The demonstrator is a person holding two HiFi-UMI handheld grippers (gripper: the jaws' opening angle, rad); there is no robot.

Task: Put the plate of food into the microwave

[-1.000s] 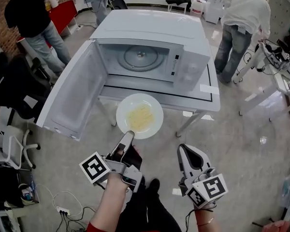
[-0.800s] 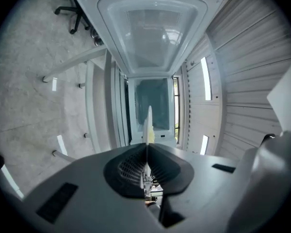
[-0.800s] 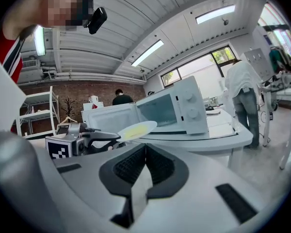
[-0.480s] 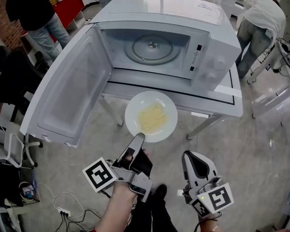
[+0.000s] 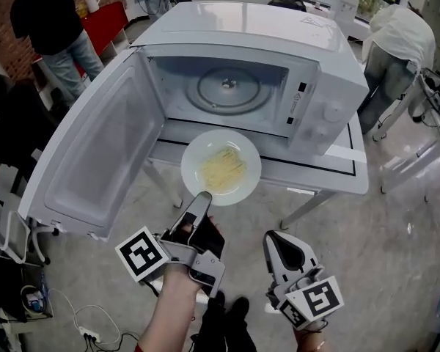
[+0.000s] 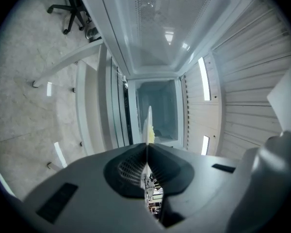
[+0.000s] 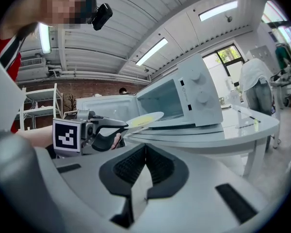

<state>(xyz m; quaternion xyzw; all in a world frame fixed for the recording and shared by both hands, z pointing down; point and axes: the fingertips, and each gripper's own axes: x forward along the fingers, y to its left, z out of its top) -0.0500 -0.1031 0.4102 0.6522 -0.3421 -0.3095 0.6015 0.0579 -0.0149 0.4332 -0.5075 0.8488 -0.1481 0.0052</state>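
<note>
Door [image 5: 103,149] open. L claw [image 5: 200,200] clamped on rim of plate [image 5: 220,169]. Plate w/ food sits just ahead of it, outside microwave [image 5: 279,42], over worktop [image 5: 337,173] edge. R claw [image 5: 273,242] jaws together, nothing held. Insertion and release judged outstanding.

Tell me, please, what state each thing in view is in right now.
White box-shaped microwave oven: cavity empty of food.
White microwave door: swung fully open.
Round glass turntable: bare, inside the cavity.
Round white plate of yellow food: held by its near rim, outside the cavity.
Left claw: shut on the plate's rim.
Right claw: shut, empty.
</note>
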